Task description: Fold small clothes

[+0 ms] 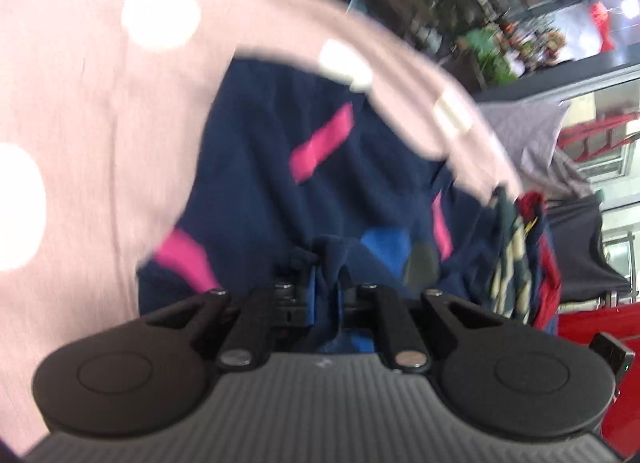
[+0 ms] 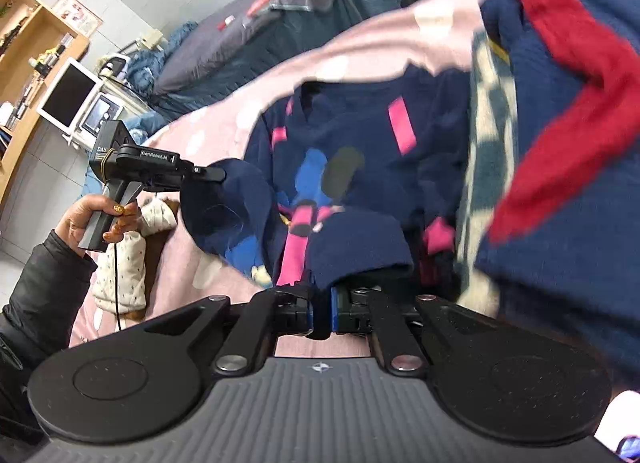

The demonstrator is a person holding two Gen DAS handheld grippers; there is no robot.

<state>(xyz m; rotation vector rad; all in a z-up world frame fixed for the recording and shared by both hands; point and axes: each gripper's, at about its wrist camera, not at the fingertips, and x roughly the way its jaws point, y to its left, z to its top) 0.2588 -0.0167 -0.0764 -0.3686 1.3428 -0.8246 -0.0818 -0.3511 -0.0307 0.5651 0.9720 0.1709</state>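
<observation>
Your left hand-held gripper point(image 1: 326, 295) and right hand-held gripper point(image 2: 322, 311) each pinch an edge of the navy sweater point(image 2: 360, 135), which lies ahead on the pink bed point(image 1: 80, 103).

My left gripper point(image 1: 326, 295) clamped tight on fabric, my right gripper point(image 2: 322, 313) likewise pinched closed, my left hand point(image 2: 98, 219) wrapped round its handle, dark sleeve at wrist.
</observation>
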